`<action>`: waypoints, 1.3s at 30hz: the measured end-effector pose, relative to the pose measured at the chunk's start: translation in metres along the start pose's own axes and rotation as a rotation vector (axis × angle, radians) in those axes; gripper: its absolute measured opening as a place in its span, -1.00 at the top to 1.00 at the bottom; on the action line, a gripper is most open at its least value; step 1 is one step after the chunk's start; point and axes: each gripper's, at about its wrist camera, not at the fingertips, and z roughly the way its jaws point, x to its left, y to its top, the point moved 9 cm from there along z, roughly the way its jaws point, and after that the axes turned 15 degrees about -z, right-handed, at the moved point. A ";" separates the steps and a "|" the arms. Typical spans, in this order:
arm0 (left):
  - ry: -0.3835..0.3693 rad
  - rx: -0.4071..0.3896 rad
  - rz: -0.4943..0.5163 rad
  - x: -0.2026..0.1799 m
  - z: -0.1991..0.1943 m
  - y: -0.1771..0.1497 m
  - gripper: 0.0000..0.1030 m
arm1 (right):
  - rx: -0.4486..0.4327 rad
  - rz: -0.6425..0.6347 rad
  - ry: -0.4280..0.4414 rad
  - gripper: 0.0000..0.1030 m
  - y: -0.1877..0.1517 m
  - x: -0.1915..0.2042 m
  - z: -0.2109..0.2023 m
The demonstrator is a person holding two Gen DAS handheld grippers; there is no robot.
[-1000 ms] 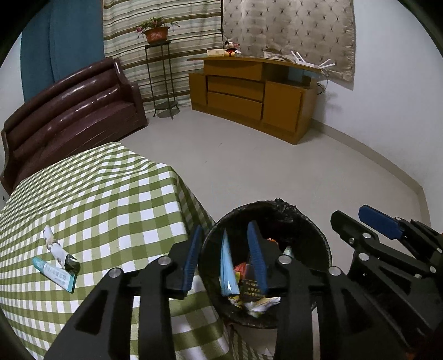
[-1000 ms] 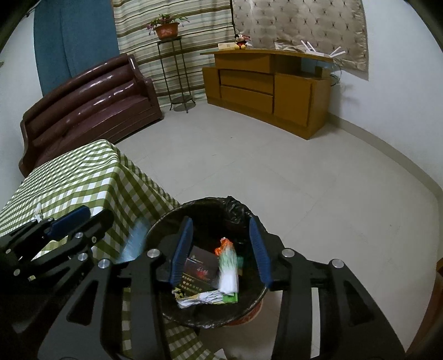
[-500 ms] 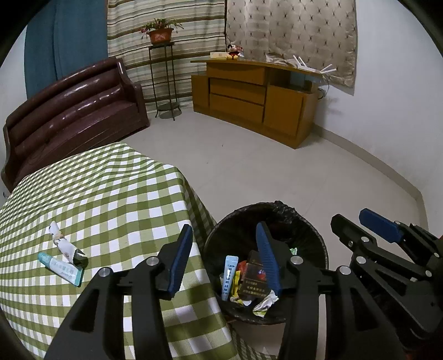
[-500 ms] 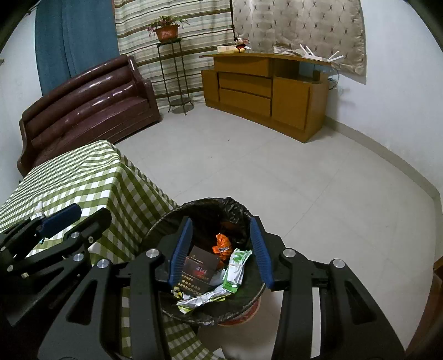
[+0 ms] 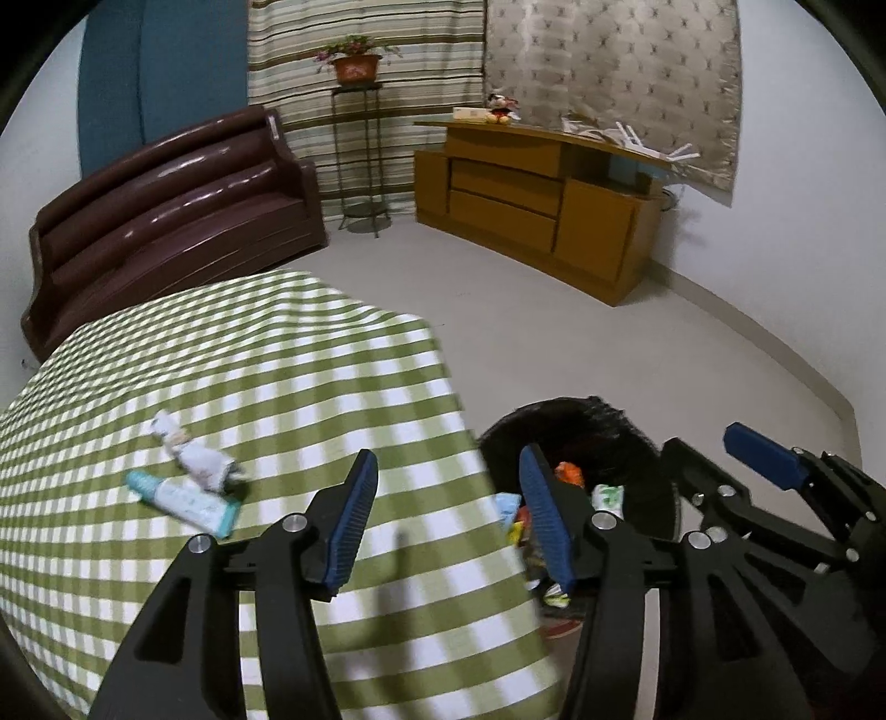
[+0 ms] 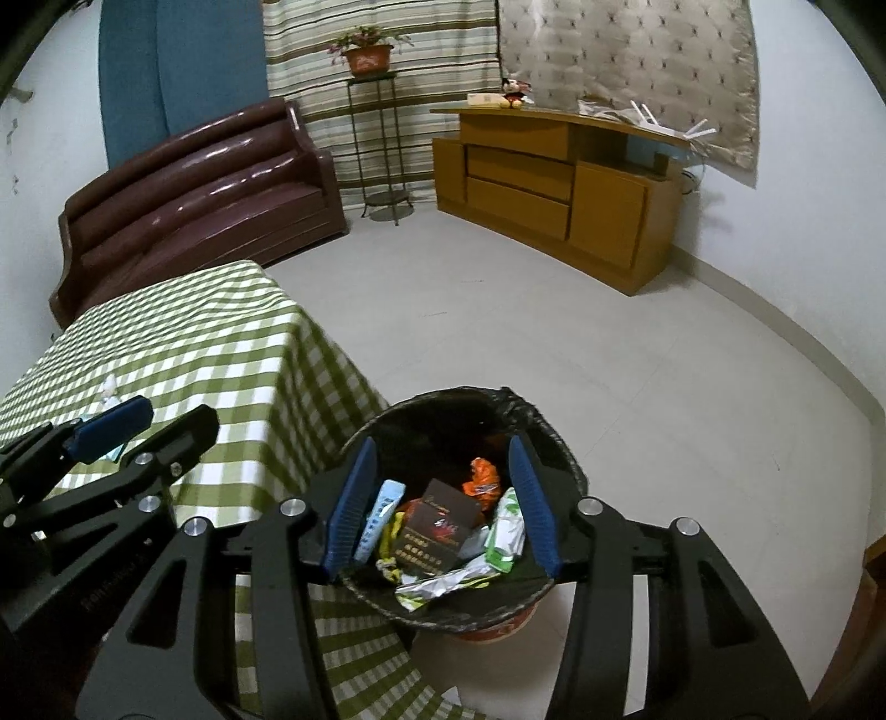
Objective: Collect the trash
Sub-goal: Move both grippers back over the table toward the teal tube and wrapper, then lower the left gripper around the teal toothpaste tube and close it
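Your right gripper (image 6: 440, 498), jaws just widening and empty, hangs directly above the trash bin (image 6: 559, 443); your left gripper (image 5: 448, 523), likewise opening empty, has the tube (image 5: 183, 501) to its left.

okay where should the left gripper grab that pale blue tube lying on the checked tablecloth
Grip the tube across its flat middle, coming down from above with the left gripper. It lies flat and slanted, and the crumpled white wrapper crowds its upper side.

A green-and-white checked cotton tablecloth (image 5: 288, 387) fills the lower left of the frame; upper left stands a glossy maroon leather sofa (image 5: 166, 221), upper centre a cream-and-brown striped curtain (image 5: 365, 27), beside an ochre wooden cabinet (image 5: 531, 205).
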 end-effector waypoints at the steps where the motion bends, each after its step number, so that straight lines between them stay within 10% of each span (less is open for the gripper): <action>1: 0.012 0.002 -0.012 0.009 -0.001 0.000 -0.04 | 0.001 -0.005 0.002 0.05 0.000 0.003 0.000; 21: 0.175 0.042 -0.192 0.144 -0.009 -0.008 -0.09 | 0.003 -0.103 0.090 0.04 0.016 0.080 0.003; 39: 0.189 0.109 -0.201 0.147 0.020 0.007 -0.26 | 0.027 -0.088 0.121 0.03 0.016 0.086 0.018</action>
